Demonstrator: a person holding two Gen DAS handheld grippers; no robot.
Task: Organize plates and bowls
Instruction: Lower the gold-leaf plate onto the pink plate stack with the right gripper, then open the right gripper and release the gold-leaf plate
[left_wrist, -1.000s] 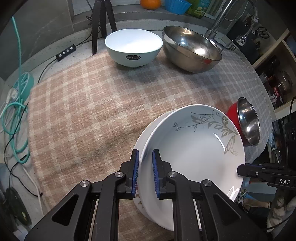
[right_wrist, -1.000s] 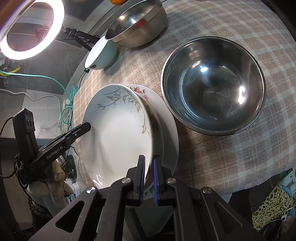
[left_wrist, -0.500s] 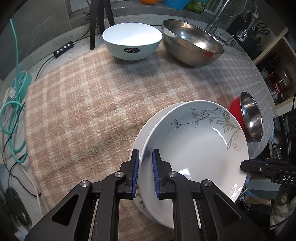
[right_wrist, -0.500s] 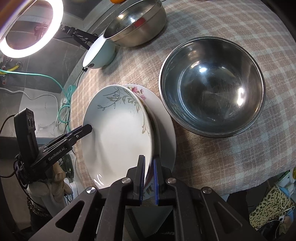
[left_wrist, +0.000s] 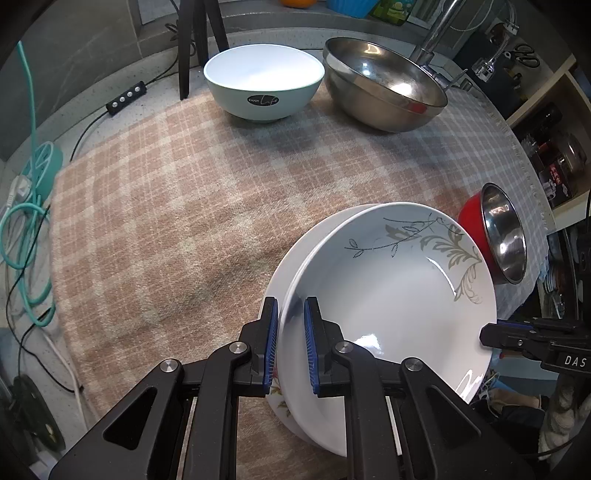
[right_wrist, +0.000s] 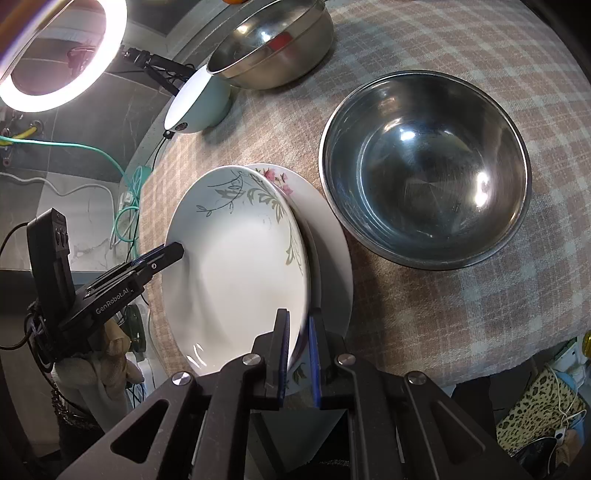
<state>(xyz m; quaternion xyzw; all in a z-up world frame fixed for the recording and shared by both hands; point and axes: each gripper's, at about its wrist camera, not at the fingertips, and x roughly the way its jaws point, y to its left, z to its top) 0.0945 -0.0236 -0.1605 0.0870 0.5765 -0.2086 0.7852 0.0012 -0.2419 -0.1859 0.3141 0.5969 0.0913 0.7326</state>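
Observation:
A deep white plate with a grey leaf pattern (left_wrist: 391, 295) is held by both grippers, tilted above a flat white plate with pink flowers (right_wrist: 328, 236) that lies on the checked cloth. My left gripper (left_wrist: 290, 343) is shut on the leaf plate's near rim. My right gripper (right_wrist: 297, 354) is shut on the opposite rim (right_wrist: 295, 332). The right gripper also shows in the left wrist view (left_wrist: 491, 334), and the left gripper in the right wrist view (right_wrist: 173, 254). A mint bowl (left_wrist: 264, 85) and a large steel bowl (left_wrist: 384, 88) stand at the far side.
A second steel bowl with a red outside (left_wrist: 498, 236) stands right of the plates; it also shows in the right wrist view (right_wrist: 424, 166). A tripod leg (left_wrist: 184, 48), a power strip and teal cables (left_wrist: 26, 221) lie left of the cloth. A ring light (right_wrist: 55, 48) glows at the left.
The leaf plate has come lower and flatter over the flowered plate. Both grippers stay shut on its rim.

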